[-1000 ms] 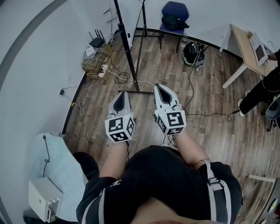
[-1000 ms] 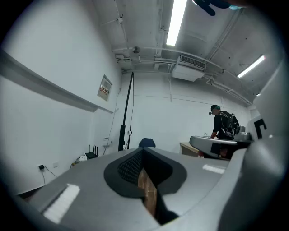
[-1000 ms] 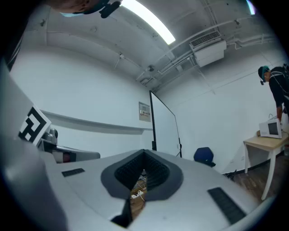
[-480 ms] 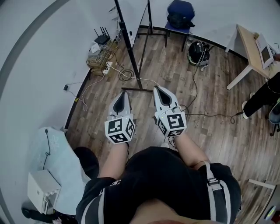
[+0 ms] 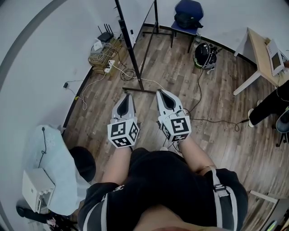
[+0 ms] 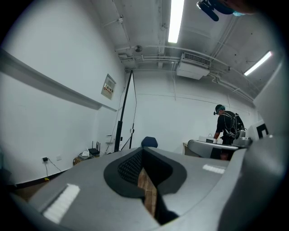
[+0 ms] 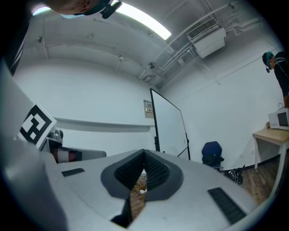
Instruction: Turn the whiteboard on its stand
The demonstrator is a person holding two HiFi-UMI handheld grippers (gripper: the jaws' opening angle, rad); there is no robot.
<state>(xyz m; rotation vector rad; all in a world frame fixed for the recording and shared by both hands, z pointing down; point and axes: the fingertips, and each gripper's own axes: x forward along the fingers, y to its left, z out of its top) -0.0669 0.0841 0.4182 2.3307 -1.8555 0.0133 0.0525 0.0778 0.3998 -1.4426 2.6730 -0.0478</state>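
chair (image 5: 189,6): blue, by the far wall, black bag (image 5: 187,20) on it
router (image 5: 104,38): near the left wall, beside cables (image 5: 130,74)
table (image 5: 256,45): wooden, at right

Place: bare lab or test room, office-like, sparsely furnished.
Floor and walls: wood-plank floor (image 5: 216,135), plain white walls (image 5: 40,58).
Ceiling: strip light (image 6: 175,20), exposed pipes (image 6: 149,57), mounted air unit (image 6: 193,67).
Wiring: router (image 5: 104,34), power strip (image 5: 109,67) and loose cables (image 5: 128,74) along the wall.
Furniture: blue chair (image 5: 188,11), wooden table (image 5: 259,47), whiteboard (image 7: 169,128) on a black stand.
People: another person (image 6: 228,124) in a strapped harness, standing at a table across the room.
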